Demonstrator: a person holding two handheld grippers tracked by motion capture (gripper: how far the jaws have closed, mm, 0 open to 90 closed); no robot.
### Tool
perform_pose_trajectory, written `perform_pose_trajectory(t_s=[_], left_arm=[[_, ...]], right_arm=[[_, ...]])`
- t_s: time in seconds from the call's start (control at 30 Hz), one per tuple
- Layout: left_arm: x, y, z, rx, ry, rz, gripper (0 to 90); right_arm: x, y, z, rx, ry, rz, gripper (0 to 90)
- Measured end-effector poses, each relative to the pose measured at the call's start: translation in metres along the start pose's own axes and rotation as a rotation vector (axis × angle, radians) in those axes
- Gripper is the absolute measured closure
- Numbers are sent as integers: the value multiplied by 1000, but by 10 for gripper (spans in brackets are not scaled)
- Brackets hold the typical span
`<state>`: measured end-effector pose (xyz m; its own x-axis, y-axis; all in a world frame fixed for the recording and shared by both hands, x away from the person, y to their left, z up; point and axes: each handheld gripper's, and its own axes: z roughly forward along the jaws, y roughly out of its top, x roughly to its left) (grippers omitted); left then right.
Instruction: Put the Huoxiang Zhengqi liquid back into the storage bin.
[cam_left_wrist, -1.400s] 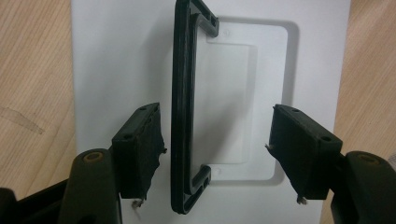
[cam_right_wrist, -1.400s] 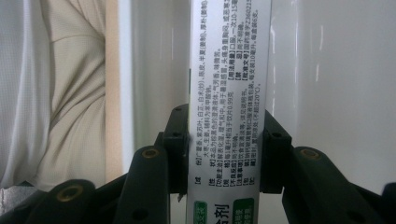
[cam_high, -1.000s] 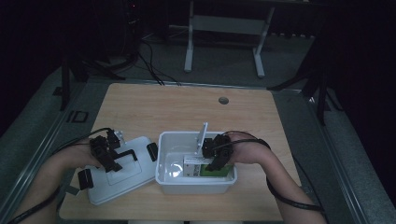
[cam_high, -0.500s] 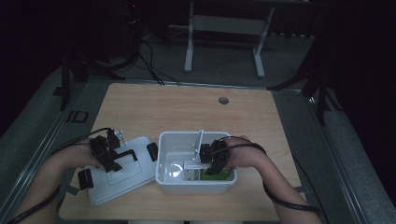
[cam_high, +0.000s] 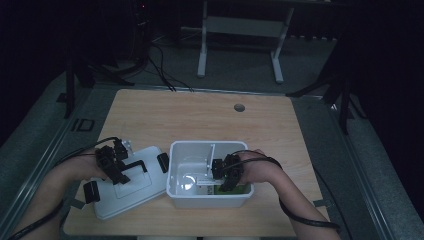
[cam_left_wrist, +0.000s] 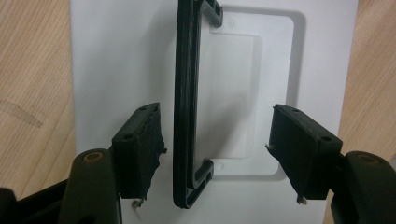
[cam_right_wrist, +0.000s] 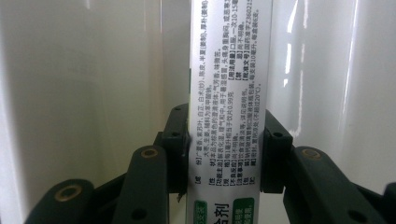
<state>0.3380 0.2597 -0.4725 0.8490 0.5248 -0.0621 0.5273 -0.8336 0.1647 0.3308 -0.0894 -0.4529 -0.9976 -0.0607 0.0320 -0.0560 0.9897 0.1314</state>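
- Right tongs (cam_right_wrist: 226, 158) clench a printed box (cam_right_wrist: 229, 93) inside the white bin (cam_high: 176, 165), at 6 o'clock on the tabletop (cam_high: 200, 115).
- Left tongs (cam_left_wrist: 215, 149) hang released astride the lid's (cam_left_wrist: 116, 70) black handle (cam_left_wrist: 187, 102), at 9 o'clock from the bin.

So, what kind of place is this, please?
Probably a lab or recording room, not a home. A plain wooden table stands on grey floor in a dark room, with black cables trailing behind it and the metal legs of a stand beyond.

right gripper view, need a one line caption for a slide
Right gripper clamps a white printed medicine box inside the glossy white plastic bin.
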Motion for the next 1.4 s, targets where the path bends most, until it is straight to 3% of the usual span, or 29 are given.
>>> perform_pose_trajectory(t_s=[0.23, 0.8, 1.07, 1.4], left_arm=[[0, 1, 0, 1, 1, 2, 347], [-1, 1, -1, 3, 9, 9, 349], [0, 2, 0, 10, 6, -9, 352], [-1, 4, 0, 6, 11, 9, 380]], right_arm=[[1, -1, -3, -11, 17, 8, 597], [6, -9, -53, -65, -39, 0, 579], [5, -26, -73, -87, -69, 21, 579], [4, -62, -85, -82, -95, 86, 568]])
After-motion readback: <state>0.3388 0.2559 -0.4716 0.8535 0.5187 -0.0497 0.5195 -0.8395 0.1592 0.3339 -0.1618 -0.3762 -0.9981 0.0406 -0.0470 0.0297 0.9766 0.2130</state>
